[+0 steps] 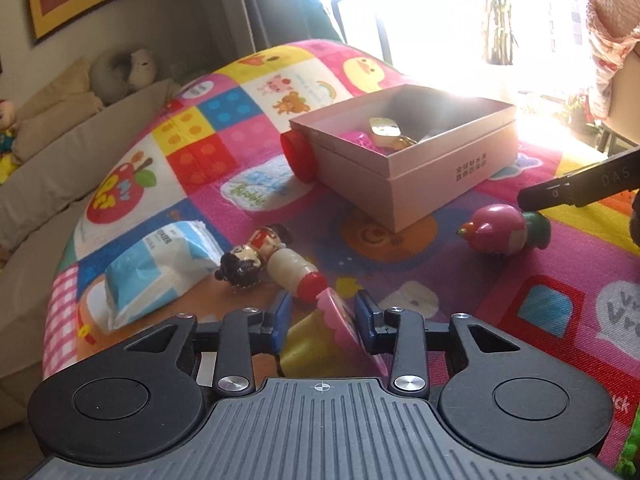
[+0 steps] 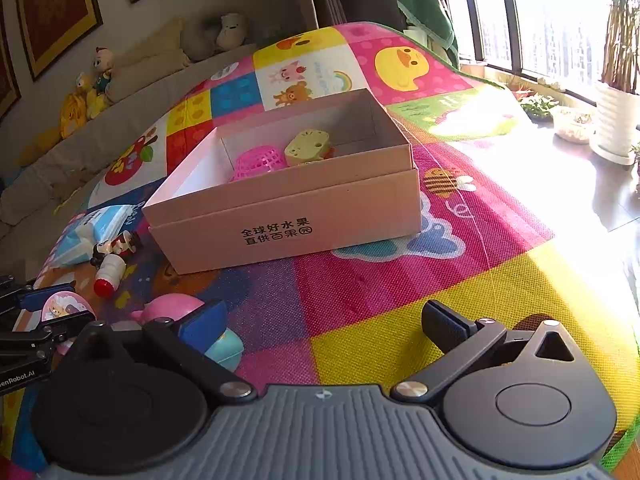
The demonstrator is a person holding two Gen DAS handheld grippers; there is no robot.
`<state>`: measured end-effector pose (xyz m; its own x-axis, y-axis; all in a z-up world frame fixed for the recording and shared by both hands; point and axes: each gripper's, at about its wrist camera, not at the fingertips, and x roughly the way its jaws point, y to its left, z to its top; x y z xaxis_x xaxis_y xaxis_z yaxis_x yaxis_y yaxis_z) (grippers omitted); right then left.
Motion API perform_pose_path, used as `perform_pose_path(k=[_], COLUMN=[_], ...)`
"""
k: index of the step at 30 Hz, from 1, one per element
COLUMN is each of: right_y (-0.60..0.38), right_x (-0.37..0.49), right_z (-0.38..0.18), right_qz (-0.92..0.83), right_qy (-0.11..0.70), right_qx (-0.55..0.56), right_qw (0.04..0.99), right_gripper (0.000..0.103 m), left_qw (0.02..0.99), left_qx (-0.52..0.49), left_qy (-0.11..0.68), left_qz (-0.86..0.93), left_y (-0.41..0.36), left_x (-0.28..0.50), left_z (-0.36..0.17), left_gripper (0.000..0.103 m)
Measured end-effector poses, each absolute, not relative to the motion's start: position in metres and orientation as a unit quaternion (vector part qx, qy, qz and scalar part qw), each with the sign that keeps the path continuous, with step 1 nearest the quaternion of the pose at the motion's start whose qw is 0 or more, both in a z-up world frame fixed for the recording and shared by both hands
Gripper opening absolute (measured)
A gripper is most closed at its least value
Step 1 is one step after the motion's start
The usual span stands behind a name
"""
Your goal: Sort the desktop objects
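Left gripper (image 1: 322, 322) clamped on pink-and-yellow toy (image 1: 332, 340), bottom centre. Right gripper (image 2: 324, 322) spread wide, empty, beside pink bird toy (image 2: 176, 310). Likely light, rigid, slick plastic; pinch flat sides.

A: What sits in the middle of the play mat (image 2: 360, 280)?

B: A pink cardboard box (image 2: 288, 216), open on top, black print on its near wall. Inside it lie a pink mesh basket (image 2: 258, 162) and, just right of that, a yellow-green toy (image 2: 307, 147).

A: And left of the box?

B: A blue-and-white tissue pack (image 2: 94, 226), and nearer than it a small figurine (image 2: 114, 258) lying on its side, red base toward the camera.

A: The right gripper (image 2: 324, 322)?

B: In front of the box, jaws spread wide over bare mat. A pink toy (image 2: 172, 307) with a light-blue part lies behind its left finger; contact unclear.

A: Anything else?

B: The left gripper (image 2: 60, 308), far left, clamps a pink-rimmed toy (image 2: 66, 307).
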<state>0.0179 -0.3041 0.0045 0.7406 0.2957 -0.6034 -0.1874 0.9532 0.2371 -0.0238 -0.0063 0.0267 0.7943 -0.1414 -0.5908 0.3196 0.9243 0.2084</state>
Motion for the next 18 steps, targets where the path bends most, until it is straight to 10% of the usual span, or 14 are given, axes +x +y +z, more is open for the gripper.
perform_pose_path(k=[18], right_y=[-0.303], right_x=[0.018], right_z=[0.005], right_qz=[0.121], right_qy=[0.338], right_qx=[0.083], right_qw=[0.93], right_gripper=[0.103], left_qw=[0.946], left_qx=[-0.091], left_qy=[0.312], left_qz=[0.007], left_y=[0.112], left_x=[-0.04], left_z=[0.042], left_gripper=[0.049])
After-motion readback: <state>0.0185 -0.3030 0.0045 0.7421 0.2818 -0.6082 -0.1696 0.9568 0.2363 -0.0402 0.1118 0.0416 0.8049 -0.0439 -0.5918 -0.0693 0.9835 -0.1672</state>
